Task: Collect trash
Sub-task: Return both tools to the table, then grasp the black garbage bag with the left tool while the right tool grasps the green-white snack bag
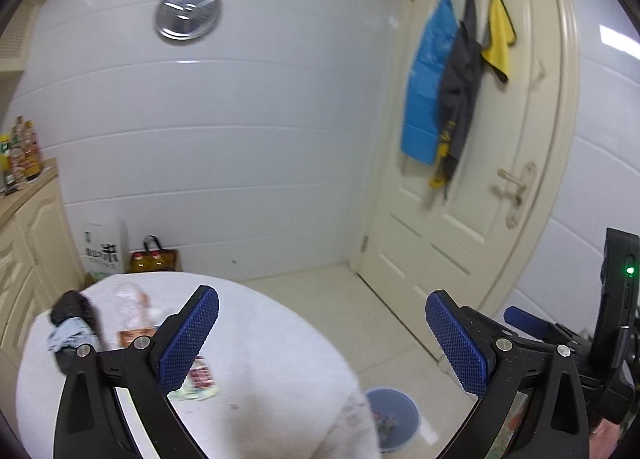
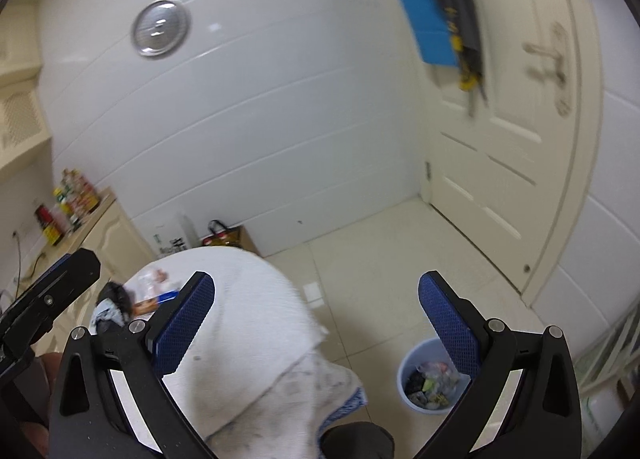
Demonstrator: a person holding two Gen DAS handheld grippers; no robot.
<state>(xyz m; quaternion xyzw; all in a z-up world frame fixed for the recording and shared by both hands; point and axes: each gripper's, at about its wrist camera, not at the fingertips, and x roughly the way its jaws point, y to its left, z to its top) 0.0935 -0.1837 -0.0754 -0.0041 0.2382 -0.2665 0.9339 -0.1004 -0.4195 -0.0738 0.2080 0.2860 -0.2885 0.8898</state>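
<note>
The trash lies on our tabletop (image 1: 280, 359), under its white cloth: a black bag (image 1: 74, 309) with a pale blue rag (image 1: 66, 333) at the left edge, a clear plastic wrapper (image 1: 130, 299) beside it, and a printed packet (image 1: 202, 375) nearer us, partly behind a finger. On the floor to the right of the tabletop stands the blue bin (image 2: 430, 377) — already holding mixed scraps. Our left claw (image 1: 322, 343) hangs above the tabletop's right half, fingers spread wide, nothing between them. Our right claw (image 2: 316, 325) is likewise released and empty, poised over the tabletop's edge with the bin just inside its right finger. Beyond — a white tiled wall, a cream door (image 1: 480, 187) hung with cloths, and bottles (image 2: 74, 199) on a side counter, well apart from the trash
</note>
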